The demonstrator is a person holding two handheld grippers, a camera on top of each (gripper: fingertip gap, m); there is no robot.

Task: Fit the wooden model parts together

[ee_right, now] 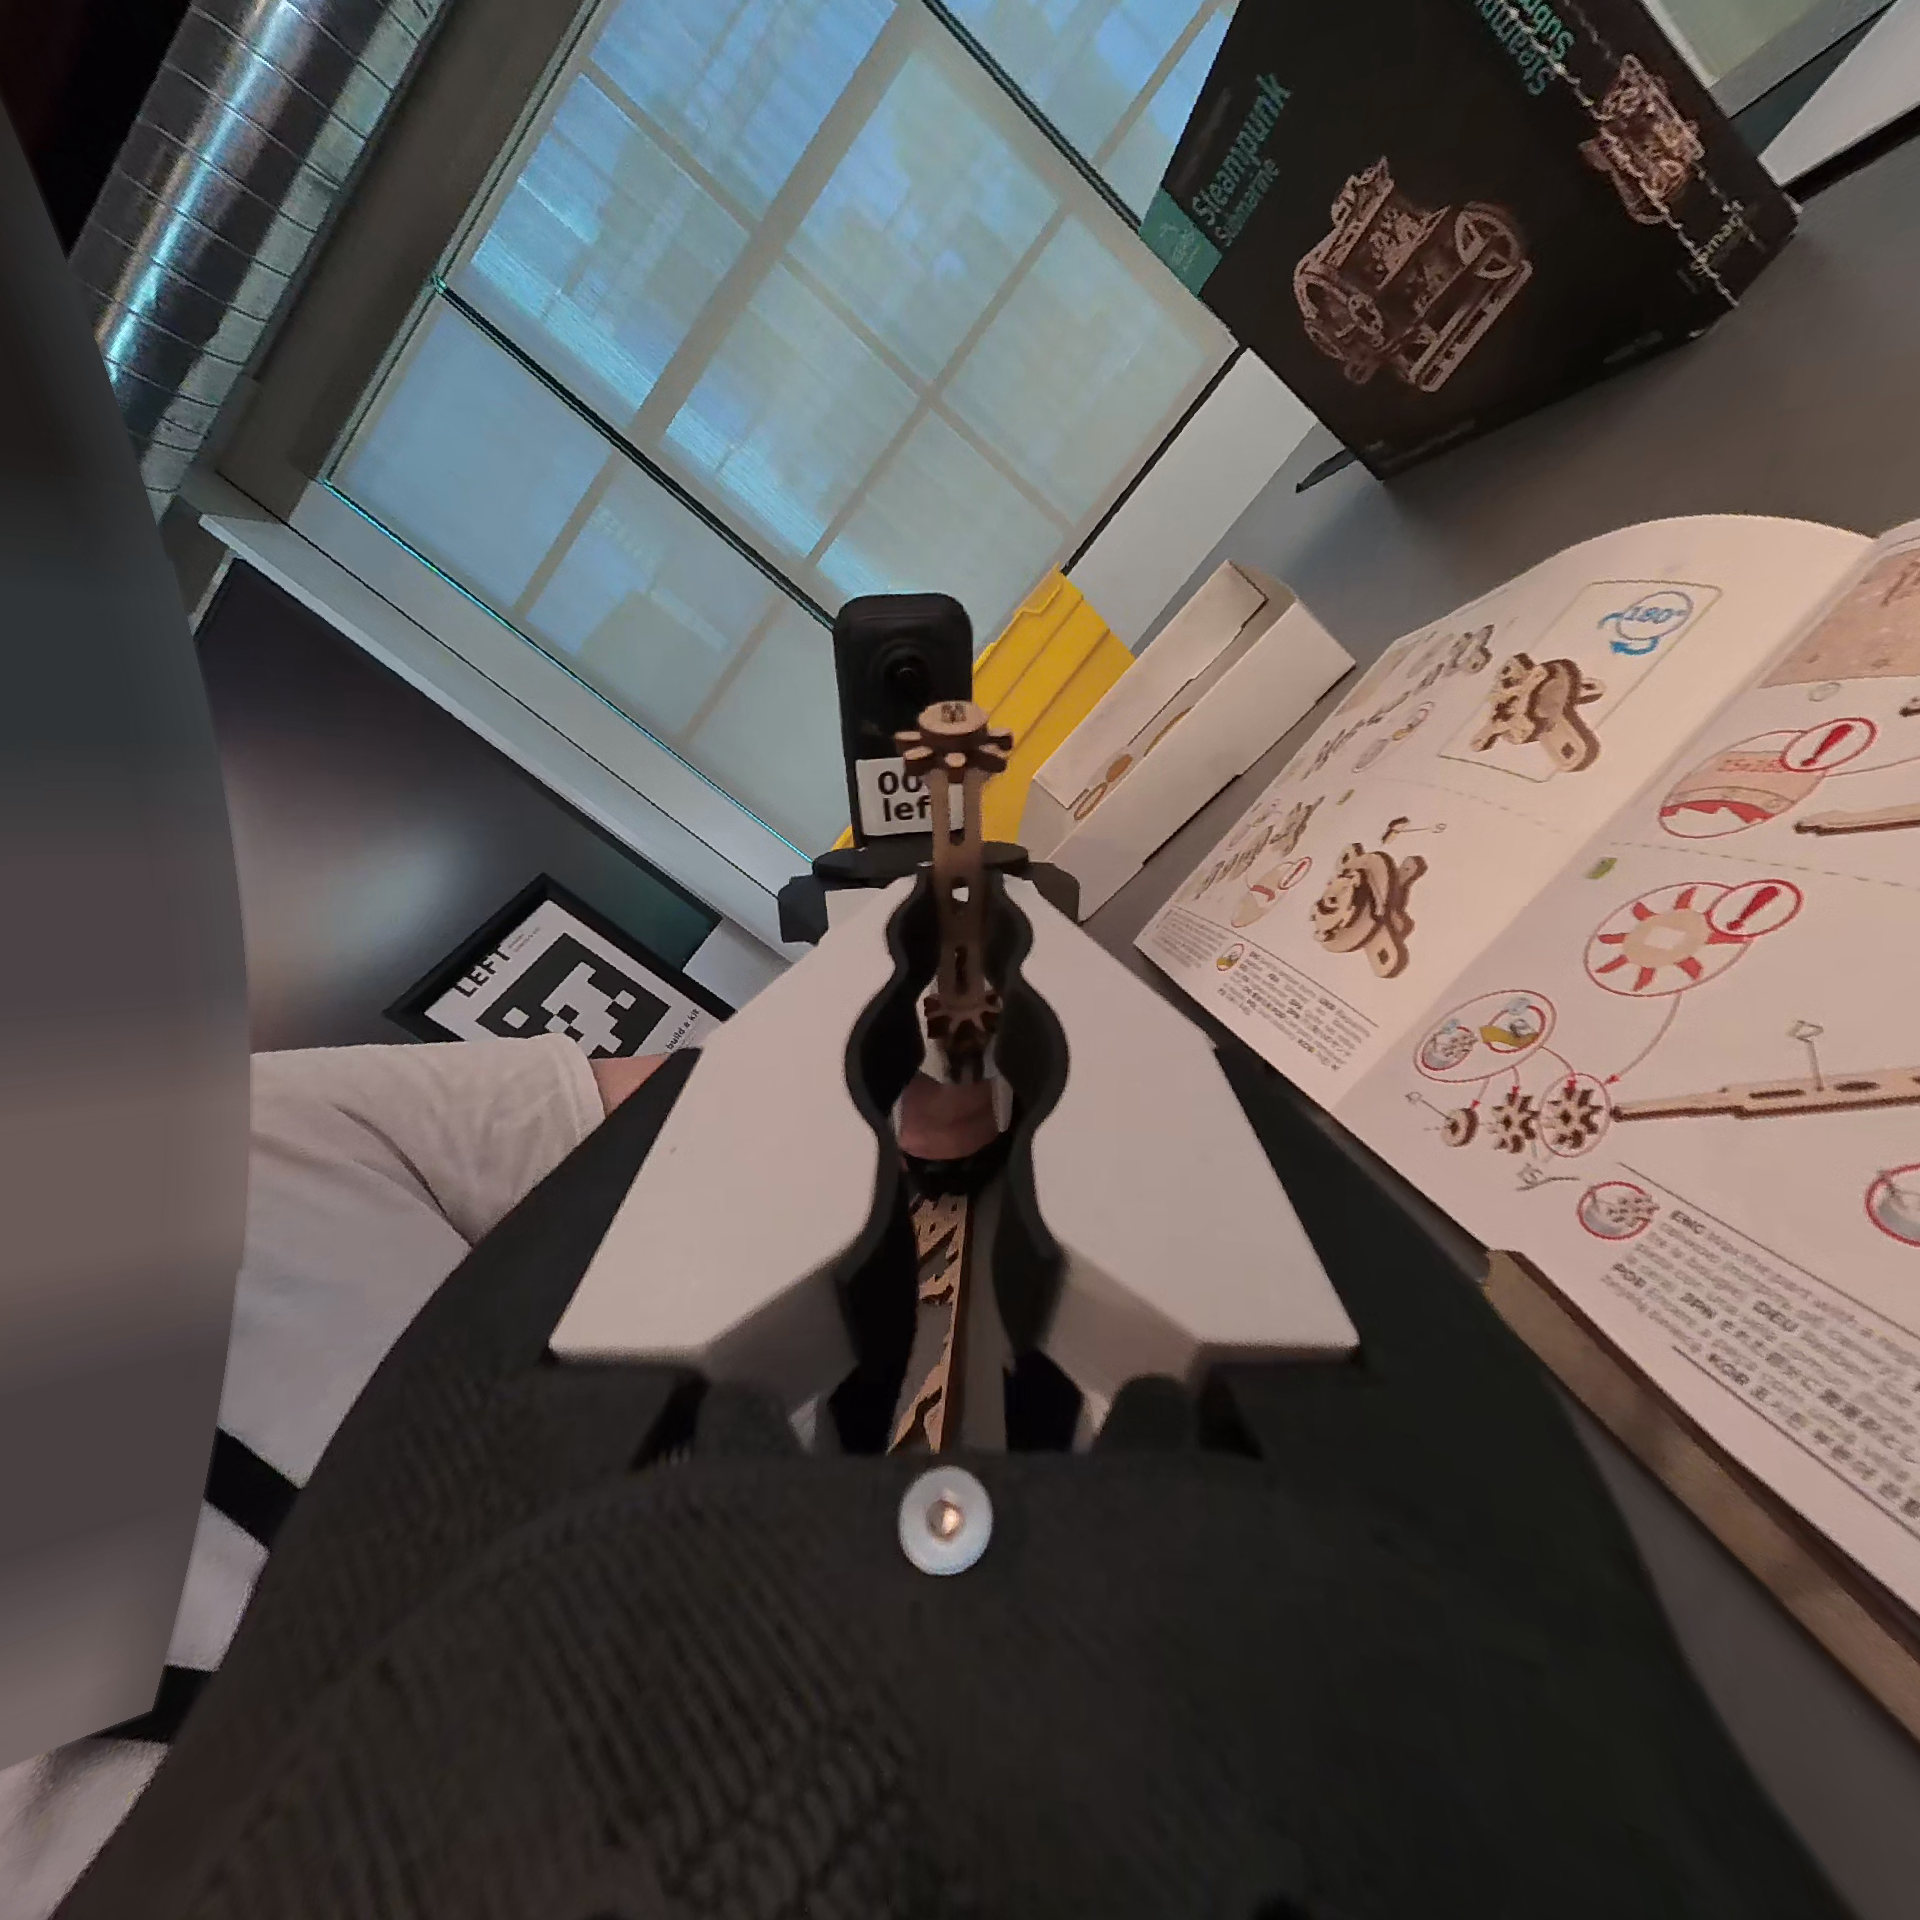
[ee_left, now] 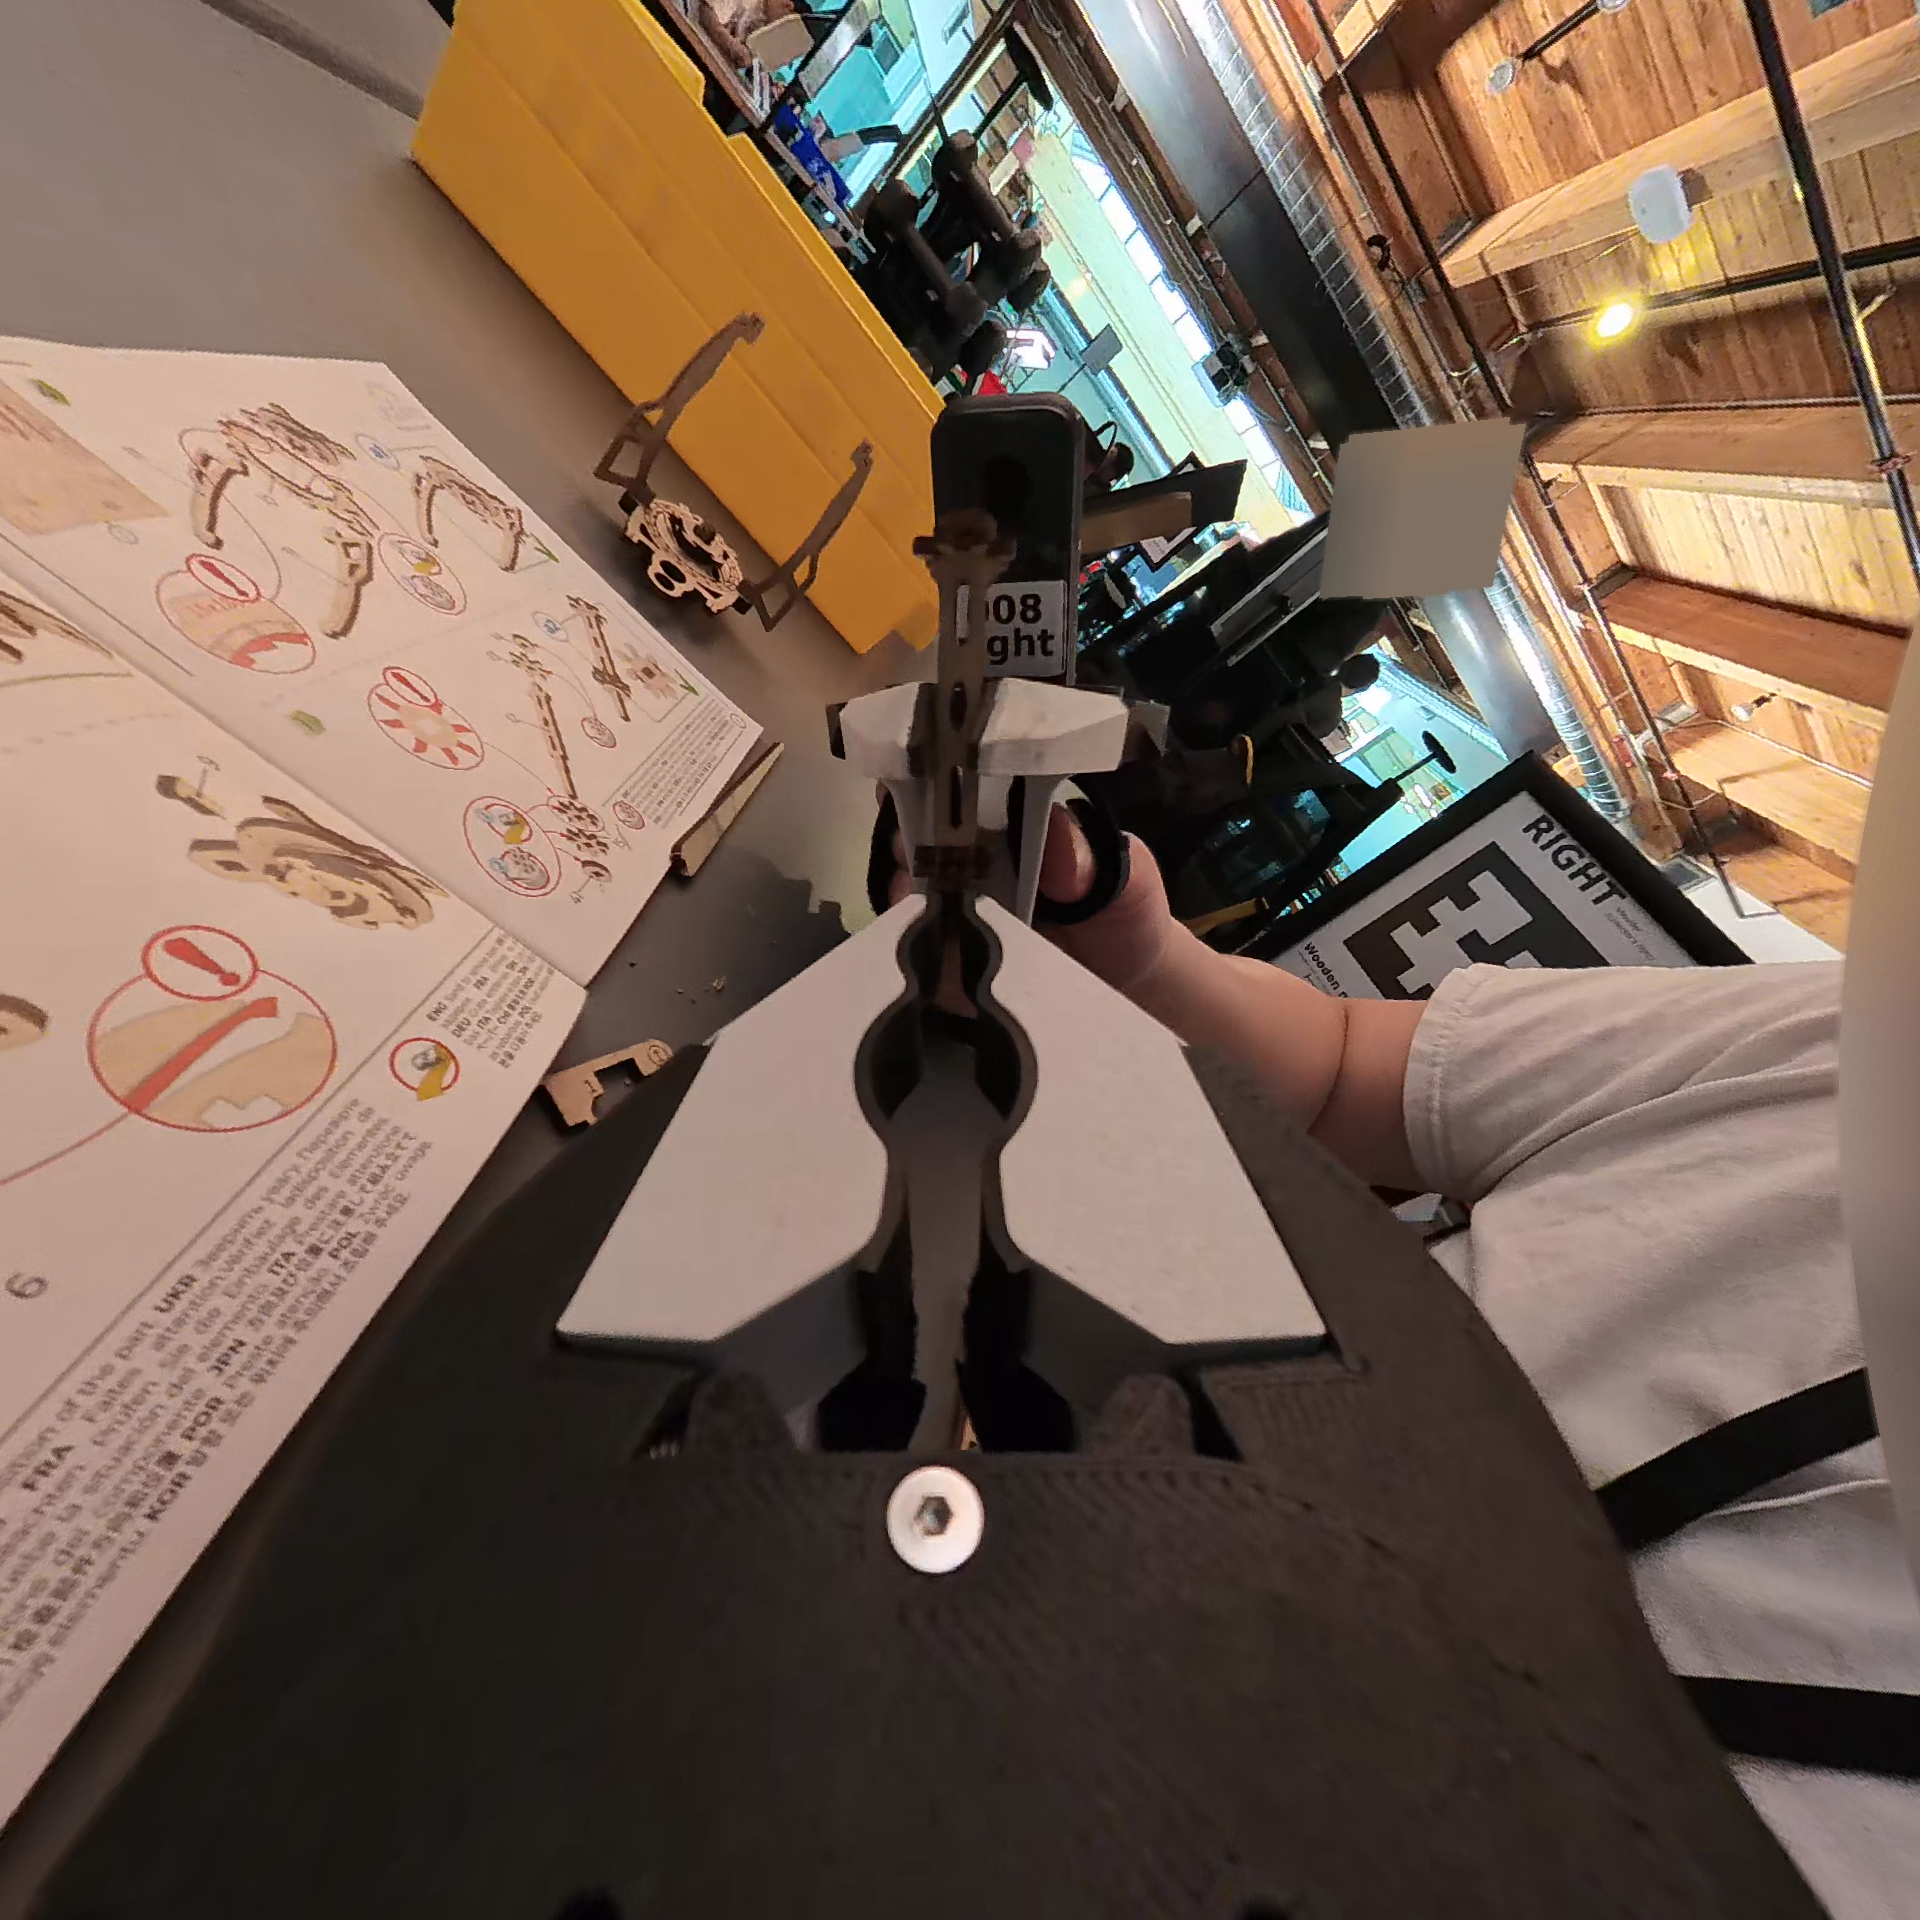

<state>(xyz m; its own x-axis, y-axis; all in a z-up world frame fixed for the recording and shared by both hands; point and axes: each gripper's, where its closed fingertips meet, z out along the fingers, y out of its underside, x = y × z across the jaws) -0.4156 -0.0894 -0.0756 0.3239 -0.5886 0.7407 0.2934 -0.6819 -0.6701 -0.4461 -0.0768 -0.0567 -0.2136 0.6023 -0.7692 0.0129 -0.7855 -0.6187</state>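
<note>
A slim wooden shaft stands upright between my two grippers, which face each other tip to tip. In the right wrist view the shaft carries a toothed wheel at its top and a smaller gear lower down. My left gripper is shut with the shaft's lower part between its white fingers. My right gripper is shut on the same piece, and a cut-out wooden strip runs back between its fingers. The right gripper also shows in the left wrist view, held by a hand.
An open instruction booklet lies on the grey table. A wooden subassembly with curved arms sits by a yellow bin. Loose wooden pieces lie near the booklet. A dark kit box and a white box stand behind.
</note>
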